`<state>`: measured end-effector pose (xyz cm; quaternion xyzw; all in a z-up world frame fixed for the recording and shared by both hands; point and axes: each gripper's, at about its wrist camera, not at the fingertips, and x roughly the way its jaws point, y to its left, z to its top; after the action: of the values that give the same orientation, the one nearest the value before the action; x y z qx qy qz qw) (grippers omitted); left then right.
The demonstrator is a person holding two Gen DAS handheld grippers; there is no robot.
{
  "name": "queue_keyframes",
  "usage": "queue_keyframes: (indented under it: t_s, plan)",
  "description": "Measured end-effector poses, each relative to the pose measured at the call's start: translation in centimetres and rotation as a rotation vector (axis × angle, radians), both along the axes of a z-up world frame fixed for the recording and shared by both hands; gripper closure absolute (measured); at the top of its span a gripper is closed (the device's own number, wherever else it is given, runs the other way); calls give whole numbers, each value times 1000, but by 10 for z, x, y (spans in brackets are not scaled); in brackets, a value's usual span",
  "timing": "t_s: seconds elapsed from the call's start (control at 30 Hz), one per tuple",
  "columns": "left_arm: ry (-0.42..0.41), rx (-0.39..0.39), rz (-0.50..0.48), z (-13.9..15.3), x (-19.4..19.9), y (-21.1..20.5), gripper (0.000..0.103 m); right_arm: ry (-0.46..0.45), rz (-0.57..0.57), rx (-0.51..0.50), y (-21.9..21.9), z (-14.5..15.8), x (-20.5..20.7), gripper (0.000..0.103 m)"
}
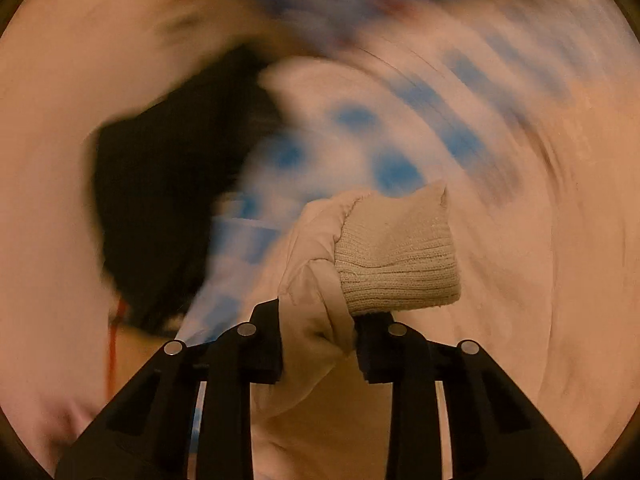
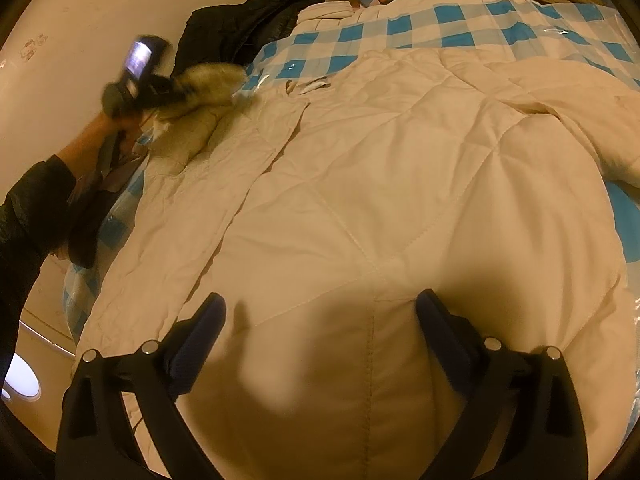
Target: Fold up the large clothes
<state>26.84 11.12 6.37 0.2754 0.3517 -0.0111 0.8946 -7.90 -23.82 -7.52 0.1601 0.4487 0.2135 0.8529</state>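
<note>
Left gripper: its two black fingers are squeezed in on the knit cuff of the cream coat's sleeve. In the right wrist view the left gripper is blurry, up at the far left corner of the coat.
Left hand: wrapped around the handle, bare wrist, dark sleeve on the arm.
Right gripper: fingers spread wide apart, nothing between them, just above the near end of the coat.

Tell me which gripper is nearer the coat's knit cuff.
Left. The left gripper is clamped on the sleeve right at the knit cuff; the right gripper hovers open above the coat body, well away.
</note>
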Motion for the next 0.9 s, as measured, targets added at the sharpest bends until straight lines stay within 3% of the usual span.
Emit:
queue_keyframes:
  t_s: [0.1, 0.13, 0.17, 0.27, 0.3, 0.4, 0.5, 0.6, 0.7, 0.8, 0.9]
  plan:
    - [-220, -410, 371, 84, -8, 105, 72, 0, 1, 0, 0, 0, 0, 10]
    - [-251, -487, 456, 96, -10, 132, 70, 0, 2, -1, 1, 0, 0, 10]
    - [-286, -556, 546, 106, -19, 160, 60, 0, 3, -2, 1, 0, 0, 10]
    - [-415, -651, 753, 136, -60, 224, 22, 0, 7, -5, 1, -1, 1, 9]
    - [-454, -680, 786, 144, -74, 239, 17, 0, 8, -7, 2, -1, 1, 8]
    - [-578, -762, 830, 175, -123, 274, 16, 0, 13, -15, 4, -1, 2, 7]
    - [-583, -806, 789, 190, -152, 278, 14, 3, 17, -28, 5, -2, 2, 7]
    - [-477, -818, 621, 184, -176, 245, 10, 14, 17, -25, 4, 0, 3, 7]
    - [-256, -817, 391, 138, -197, 174, 9, 25, -15, 13, -9, 18, -3, 7]
    - [-44, -788, 162, 61, -226, 94, 9, -16, -79, 26, -38, 43, -17, 7]
    - [131, -704, 95, -22, -249, 43, 9, -40, -205, 41, -84, 62, -43, 7]
